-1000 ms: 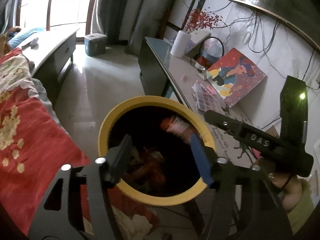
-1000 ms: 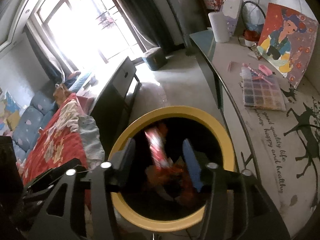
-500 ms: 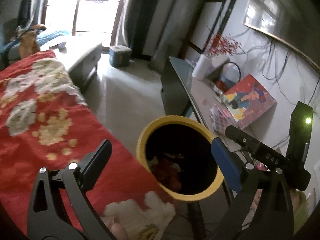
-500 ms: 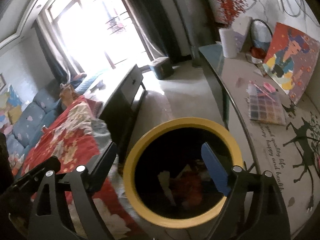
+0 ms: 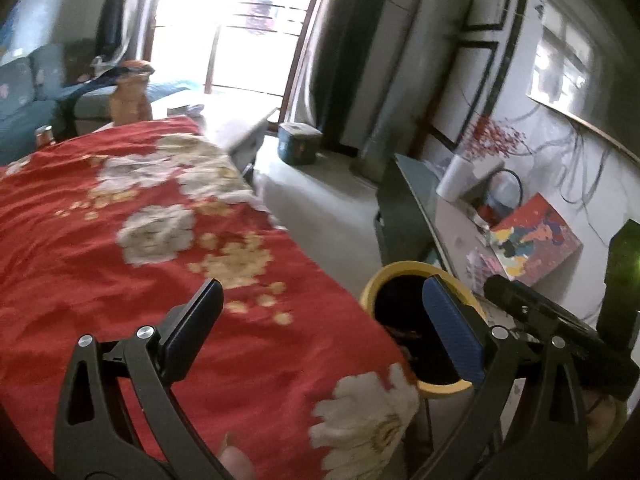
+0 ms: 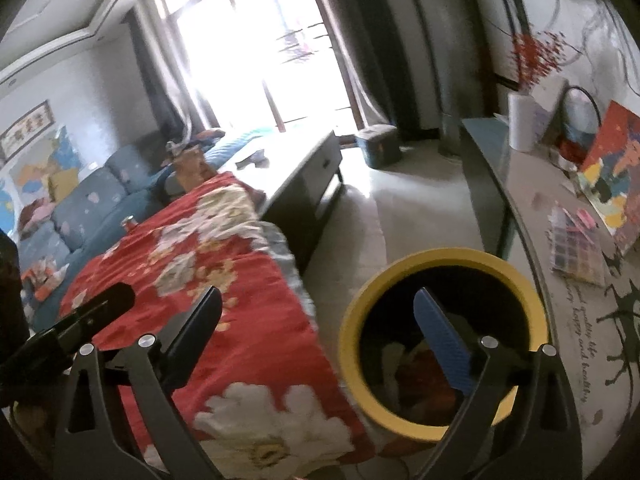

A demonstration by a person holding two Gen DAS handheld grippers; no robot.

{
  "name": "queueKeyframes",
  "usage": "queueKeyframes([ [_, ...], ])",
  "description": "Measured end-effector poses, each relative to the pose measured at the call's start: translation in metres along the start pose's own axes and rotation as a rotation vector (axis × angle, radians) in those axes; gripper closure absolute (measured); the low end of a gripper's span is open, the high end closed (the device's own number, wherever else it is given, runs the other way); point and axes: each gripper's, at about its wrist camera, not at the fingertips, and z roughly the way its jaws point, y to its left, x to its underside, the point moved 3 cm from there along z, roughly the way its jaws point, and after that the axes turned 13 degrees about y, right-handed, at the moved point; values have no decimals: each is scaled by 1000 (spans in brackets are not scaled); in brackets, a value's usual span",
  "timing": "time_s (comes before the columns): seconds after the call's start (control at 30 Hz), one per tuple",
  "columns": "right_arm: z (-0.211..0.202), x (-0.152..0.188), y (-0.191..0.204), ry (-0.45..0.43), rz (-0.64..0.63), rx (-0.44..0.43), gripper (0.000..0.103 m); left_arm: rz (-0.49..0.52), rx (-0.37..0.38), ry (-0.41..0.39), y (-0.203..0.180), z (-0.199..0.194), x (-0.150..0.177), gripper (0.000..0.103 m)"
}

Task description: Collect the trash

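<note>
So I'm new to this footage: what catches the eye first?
The red floral quilt fills the left and middle. Right of it stands the round yellow-rimmed trash bin, with wrappers inside, beside a long grey side table. A glaring bright window lights the back.

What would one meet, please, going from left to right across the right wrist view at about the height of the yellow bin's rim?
Blue sofa → red floral blanket → bare floor → yellow bin → long side table, carrying the colour-sample sheet.
</note>
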Motion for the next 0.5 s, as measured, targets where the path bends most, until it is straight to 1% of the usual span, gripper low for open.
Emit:
queueKeyframes([
  [0.33, 4, 11, 77, -5, -116, -85, 7, -80, -121, -48, 61, -40, 22, 11],
  [0.5, 9, 22, 114, -4, -181, -115, 7, -119, -198, -89, 88, -66, 40, 11],
])
